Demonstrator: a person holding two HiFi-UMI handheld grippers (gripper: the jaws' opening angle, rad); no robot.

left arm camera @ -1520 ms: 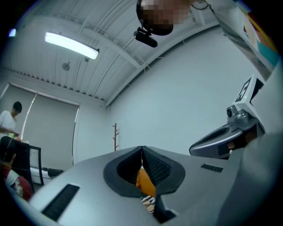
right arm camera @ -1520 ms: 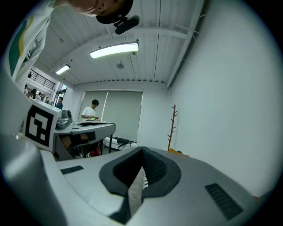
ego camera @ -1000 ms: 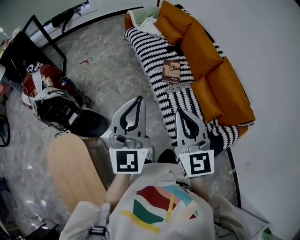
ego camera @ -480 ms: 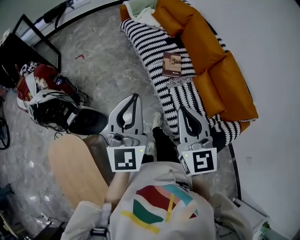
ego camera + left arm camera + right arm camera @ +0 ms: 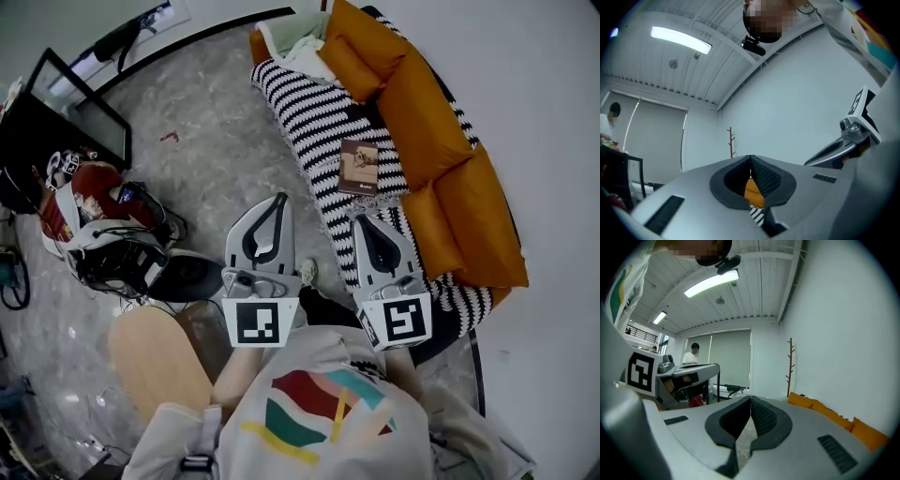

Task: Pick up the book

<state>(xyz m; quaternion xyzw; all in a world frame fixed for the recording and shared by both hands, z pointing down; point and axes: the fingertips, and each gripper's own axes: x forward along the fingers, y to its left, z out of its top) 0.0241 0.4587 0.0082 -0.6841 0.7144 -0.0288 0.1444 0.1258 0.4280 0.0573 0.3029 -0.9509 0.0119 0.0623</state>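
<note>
Two handheld grippers are seen from above, held side by side in front of a person in a pale printed shirt. The left gripper has its jaws pressed together with nothing between them; through the small gap behind its tips, its own view shows a sliver of orange cushion and striped cloth. The right gripper is likewise closed and empty. Beyond both tips lies the book, brown-covered and flat on a black-and-white striped blanket draped over an orange sofa, apart from either gripper. The sofa runs along a white wall. On the grey stone floor to the left sits a heap of bags and cables, with a round wooden board nearer the person.
</note>
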